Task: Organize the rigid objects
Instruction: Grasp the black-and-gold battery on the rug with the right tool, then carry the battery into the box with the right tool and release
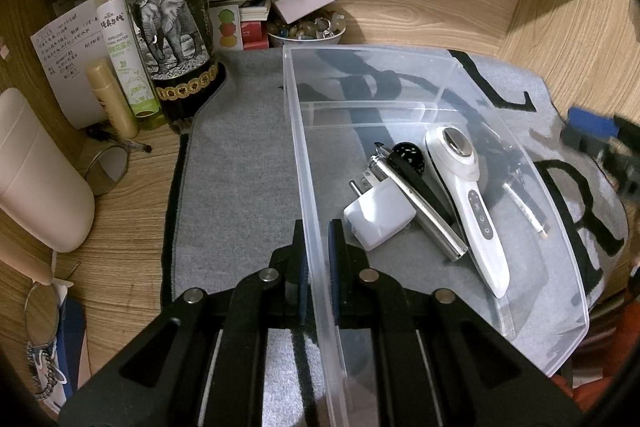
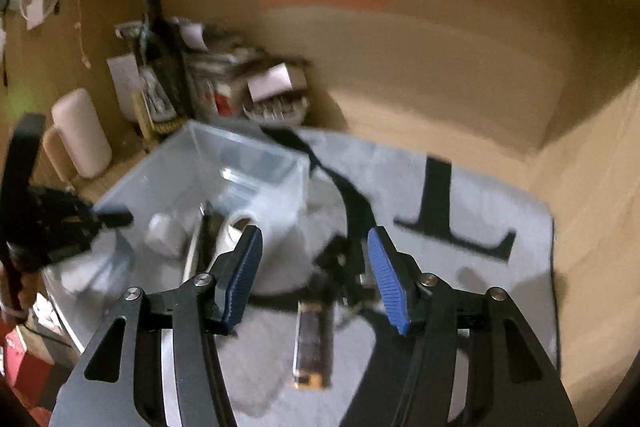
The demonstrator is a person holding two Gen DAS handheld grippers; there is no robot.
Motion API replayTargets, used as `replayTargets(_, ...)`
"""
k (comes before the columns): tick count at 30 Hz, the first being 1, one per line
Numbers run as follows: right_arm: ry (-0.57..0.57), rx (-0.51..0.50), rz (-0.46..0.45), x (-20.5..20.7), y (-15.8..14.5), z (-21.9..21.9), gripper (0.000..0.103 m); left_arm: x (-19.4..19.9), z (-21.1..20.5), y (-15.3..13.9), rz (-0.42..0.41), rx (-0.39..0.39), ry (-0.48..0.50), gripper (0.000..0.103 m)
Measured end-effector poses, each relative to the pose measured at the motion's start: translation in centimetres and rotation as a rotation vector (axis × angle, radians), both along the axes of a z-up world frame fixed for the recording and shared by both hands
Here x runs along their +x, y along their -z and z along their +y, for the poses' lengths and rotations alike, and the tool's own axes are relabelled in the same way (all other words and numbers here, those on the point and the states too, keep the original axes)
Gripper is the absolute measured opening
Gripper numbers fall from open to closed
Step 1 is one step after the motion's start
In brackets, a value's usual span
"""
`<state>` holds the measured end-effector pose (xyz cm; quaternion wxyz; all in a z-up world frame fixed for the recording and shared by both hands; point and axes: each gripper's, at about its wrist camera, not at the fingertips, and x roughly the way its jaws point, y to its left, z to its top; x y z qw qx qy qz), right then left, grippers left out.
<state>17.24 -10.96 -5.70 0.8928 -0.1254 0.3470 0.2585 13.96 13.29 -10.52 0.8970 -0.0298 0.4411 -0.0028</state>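
My left gripper is shut on the near left wall of a clear plastic bin that stands on a grey mat. Inside the bin lie a white plug adapter, a silver tube, a black ball-headed item, a white handheld device and a thin stick. My right gripper hangs open to the right of the bin, with nothing between its blue pads. Below it a brown and gold bar and a small dark object lie on the mat; that view is blurred.
At the back left stand a dark elephant-label bottle, a green spray bottle, a cream tube and a bowl of stones, with piled papers. A pale container and glasses lie left. Wooden walls close in behind and right.
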Motion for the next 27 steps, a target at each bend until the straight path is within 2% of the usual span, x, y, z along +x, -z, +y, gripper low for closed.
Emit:
replayTargets(7,0.021,-0.049,0.132,0.2,4.9,-1.0,0.052,0.0,0.1,0.0,0.0,0.0,0.0,0.008)
replayTargets(12,0.017,-0.063,0.183,0.2,7.1,-1.1,0.051,0.0,0.1,0.1,0.001,0.0,0.0,0.008)
replayTargets(13,0.021,-0.07,0.195,0.2,7.7,-1.0,0.051,0.0,0.1,0.1,0.0,0.0,0.0,0.008)
replayTargets(15,0.027,-0.072,0.198,0.2,8.4,-1.1,0.043,0.0,0.1,0.0,0.0,0.0,0.0,0.008)
replayTargets(16,0.027,-0.067,0.189,0.2,8.4,-1.2,0.042,-0.1,0.2,0.1,0.001,0.001,0.0,0.008)
replayTargets(18,0.017,-0.063,0.189,0.0,8.2,-1.3,0.023,0.0,0.1,0.1,0.001,0.0,0.0,0.008)
replayTargets(27,0.017,-0.045,0.17,-0.5,7.5,-1.3,0.022,0.0,0.1,0.1,0.001,0.001,0.001,0.008)
